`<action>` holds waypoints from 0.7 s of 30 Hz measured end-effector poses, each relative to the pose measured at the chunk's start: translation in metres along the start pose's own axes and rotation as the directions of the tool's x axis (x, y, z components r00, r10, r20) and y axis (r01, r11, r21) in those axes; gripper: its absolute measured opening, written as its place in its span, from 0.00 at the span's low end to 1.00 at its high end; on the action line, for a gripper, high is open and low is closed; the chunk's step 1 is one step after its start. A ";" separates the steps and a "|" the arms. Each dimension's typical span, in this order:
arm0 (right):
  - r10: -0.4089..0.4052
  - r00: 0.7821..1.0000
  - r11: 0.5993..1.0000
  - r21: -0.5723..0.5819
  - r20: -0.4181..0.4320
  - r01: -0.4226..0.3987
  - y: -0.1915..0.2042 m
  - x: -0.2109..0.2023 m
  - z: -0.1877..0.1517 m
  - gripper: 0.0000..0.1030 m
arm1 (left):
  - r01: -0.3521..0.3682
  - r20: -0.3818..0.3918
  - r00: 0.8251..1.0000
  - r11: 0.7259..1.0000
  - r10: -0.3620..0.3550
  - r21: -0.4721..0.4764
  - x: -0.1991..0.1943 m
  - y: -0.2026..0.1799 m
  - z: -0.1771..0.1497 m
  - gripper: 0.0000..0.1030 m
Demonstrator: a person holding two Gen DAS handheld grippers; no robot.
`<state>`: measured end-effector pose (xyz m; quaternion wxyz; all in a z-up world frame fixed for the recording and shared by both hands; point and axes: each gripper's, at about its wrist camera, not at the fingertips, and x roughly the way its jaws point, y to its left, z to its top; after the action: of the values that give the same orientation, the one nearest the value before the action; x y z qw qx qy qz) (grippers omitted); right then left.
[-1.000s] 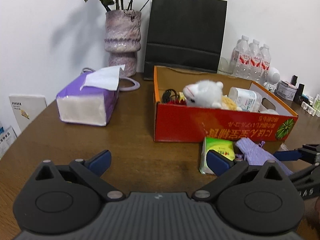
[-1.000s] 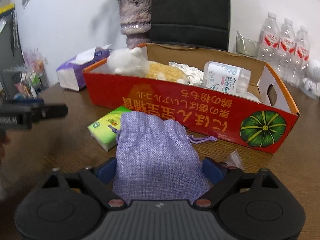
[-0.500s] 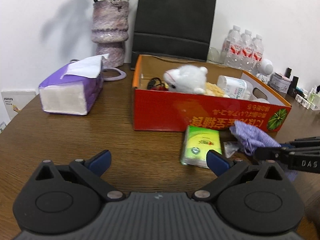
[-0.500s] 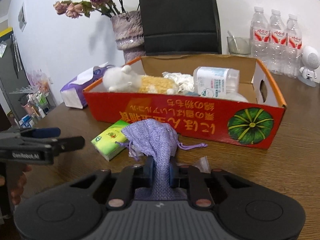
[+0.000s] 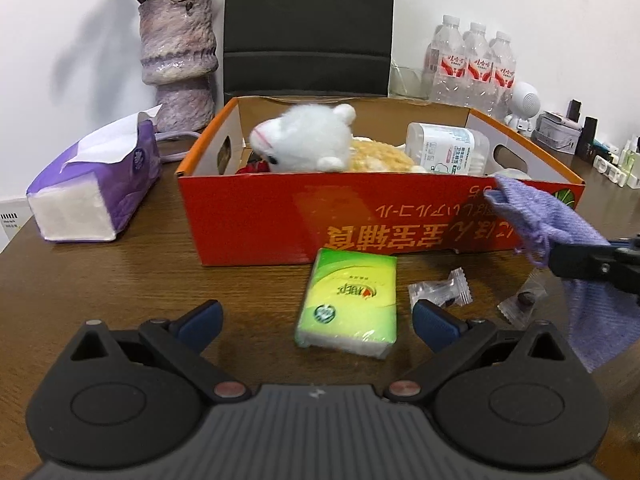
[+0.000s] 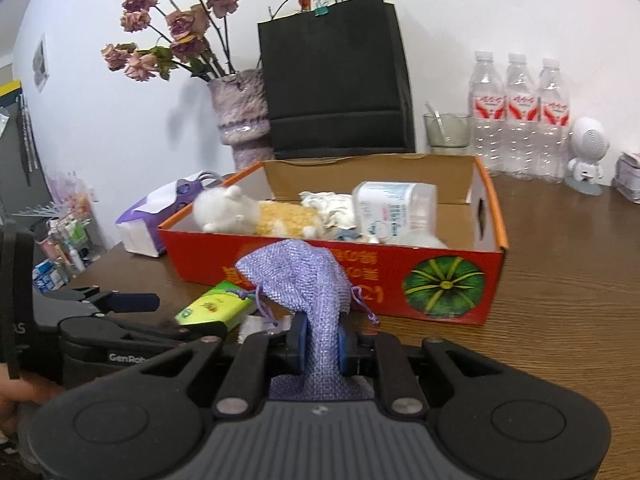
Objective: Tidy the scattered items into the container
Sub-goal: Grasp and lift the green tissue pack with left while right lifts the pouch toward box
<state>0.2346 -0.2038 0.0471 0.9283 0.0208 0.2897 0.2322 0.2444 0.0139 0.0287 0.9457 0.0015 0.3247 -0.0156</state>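
Note:
The red cardboard box holds a white plush toy, a white bottle and other items. My right gripper is shut on a purple drawstring pouch and holds it above the table, in front of the box. My left gripper is open, with a green tissue pack lying on the table between its fingers. Two wrapped candies lie to the pack's right.
A purple tissue box sits left of the red box. A vase, a black paper bag, water bottles and small items stand along the back wall. The table edge curves at the left.
My right gripper closed on the purple pouch and lifted it off the table. My left gripper moved right and forward, so the green tissue pack now lies between its fingers.

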 end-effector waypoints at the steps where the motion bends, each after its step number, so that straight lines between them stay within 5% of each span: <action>1: -0.005 1.000 1.000 0.001 0.002 0.005 -0.001 -0.001 0.000 0.13 | -0.003 0.001 1.000 1.000 0.003 -0.001 0.001 -0.001 0.000 1.00; 7: -0.041 0.999 0.999 -0.009 0.004 0.041 -0.003 -0.004 -0.002 0.13 | -0.017 -0.003 1.000 1.000 0.017 -0.008 0.006 -0.002 -0.001 0.94; 9: -0.050 0.999 0.999 -0.012 0.005 0.051 -0.003 -0.005 -0.003 0.13 | -0.010 0.000 1.000 1.000 0.010 -0.016 0.006 -0.001 -0.001 0.75; 11: -0.056 0.998 0.998 -0.013 0.008 0.056 -0.003 -0.006 -0.003 0.13 | -0.001 0.013 1.000 1.000 0.001 -0.010 0.004 -0.001 -0.002 0.45; 21: -0.065 0.998 0.998 -0.024 0.014 0.065 0.000 -0.008 -0.004 0.13 | 0.025 0.083 0.996 0.998 -0.021 -0.055 -0.026 0.005 -0.005 0.45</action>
<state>0.2268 -0.2077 0.0477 0.9374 0.0013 0.2813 0.2053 0.2210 0.0196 0.0404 0.9577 -0.0296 0.2858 -0.0174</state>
